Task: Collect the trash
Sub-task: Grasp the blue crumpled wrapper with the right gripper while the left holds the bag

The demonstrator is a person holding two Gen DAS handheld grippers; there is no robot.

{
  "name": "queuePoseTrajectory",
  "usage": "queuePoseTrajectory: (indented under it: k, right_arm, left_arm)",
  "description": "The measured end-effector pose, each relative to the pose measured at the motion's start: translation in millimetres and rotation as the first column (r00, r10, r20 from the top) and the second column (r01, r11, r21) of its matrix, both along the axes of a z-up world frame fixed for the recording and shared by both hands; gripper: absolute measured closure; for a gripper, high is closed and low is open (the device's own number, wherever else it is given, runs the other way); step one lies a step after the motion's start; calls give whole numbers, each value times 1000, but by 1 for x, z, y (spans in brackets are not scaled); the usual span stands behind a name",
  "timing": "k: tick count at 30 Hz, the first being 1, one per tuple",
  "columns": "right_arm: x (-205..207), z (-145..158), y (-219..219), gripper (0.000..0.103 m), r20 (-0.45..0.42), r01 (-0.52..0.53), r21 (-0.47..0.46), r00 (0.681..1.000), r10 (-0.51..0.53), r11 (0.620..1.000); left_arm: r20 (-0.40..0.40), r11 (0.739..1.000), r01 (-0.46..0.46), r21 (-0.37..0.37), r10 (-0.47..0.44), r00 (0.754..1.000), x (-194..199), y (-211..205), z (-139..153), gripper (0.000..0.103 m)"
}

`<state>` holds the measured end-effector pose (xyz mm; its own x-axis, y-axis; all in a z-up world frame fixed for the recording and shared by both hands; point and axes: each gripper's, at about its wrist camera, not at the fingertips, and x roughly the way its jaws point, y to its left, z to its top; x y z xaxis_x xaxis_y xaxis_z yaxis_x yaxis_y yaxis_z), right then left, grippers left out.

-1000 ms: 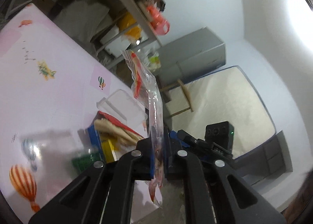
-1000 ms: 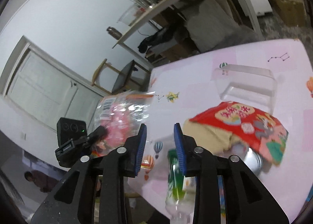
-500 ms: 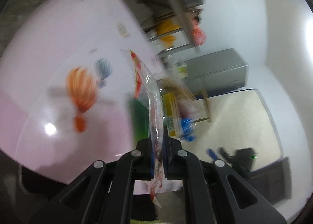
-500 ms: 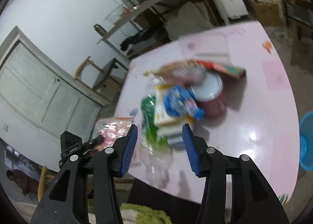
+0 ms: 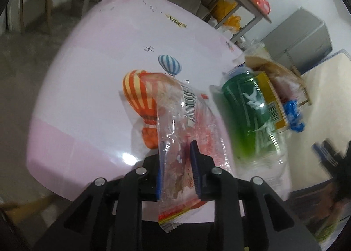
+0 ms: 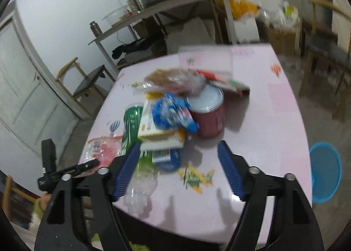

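Table [image 6: 280, 119]: pink top printed with balloons and small planes; it carries all your trash, gathered toward one side, apparently so it can be picked off piece by piece

Blue basket [image 6: 325, 174]: on the floor past the table's right edge in the right wrist view; probably your bin, though nothing lies in it that you can see

Trash heap [image 6: 175, 108]: wrappers, a carton and a tin leaning on one another, with a flat red packet and a beige bag on top

Green bottle [image 5: 252, 115]: on its side at the heap's near edge, white markings and a barcode on the label, no brand readable

Red tin [image 6: 208, 115]: upright, pale lid, label blurred

Yellow-and-white carton [image 6: 158, 128]: propped on the bottle, print unreadable

Blue wrapper [image 6: 173, 113]: crumpled over the carton, lettering smeared

Clear snack bag [image 5: 182, 132]: red print and a barcode; it lies on the table beside the bottle, its tail between your left jaws

Left gripper [image 5: 176, 163]: jaws opening, pads coming off the bag, so you seem to be laying it by the heap

Right gripper [image 6: 178, 163]: jaws opening wide, nothing between them, aimed at the heap's near edge
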<state>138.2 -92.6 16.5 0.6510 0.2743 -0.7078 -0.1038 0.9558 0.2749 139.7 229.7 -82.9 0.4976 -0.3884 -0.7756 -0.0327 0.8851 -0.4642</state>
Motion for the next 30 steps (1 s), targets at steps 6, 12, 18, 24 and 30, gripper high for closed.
queuePoseTrajectory:
  k: [6, 12, 18, 24, 30]
  right_arm:
    - [19, -5, 31, 28, 92, -6, -181, 996, 23, 983]
    - [47, -21, 40, 32, 73, -2, -234, 997, 19, 972]
    - [68, -31, 40, 37, 50, 17, -240, 999, -6, 971]
    - [66, -31, 48, 58, 40, 6, -277, 999, 5, 961]
    - [62, -30, 49, 89, 29, 1, -288, 1000, 7, 958]
  left_arm:
    - [39, 987, 38, 158, -45, 998, 1, -12, 6, 82]
    - [65, 966, 65, 250, -83, 994, 2, -22, 5, 84]
    - [70, 968, 85, 238, -104, 992, 5, -21, 6, 89]
    - [91, 963, 105, 250, -131, 987, 5, -25, 7, 92]
    - [136, 957, 121, 264, -161, 977, -2, -28, 14, 96]
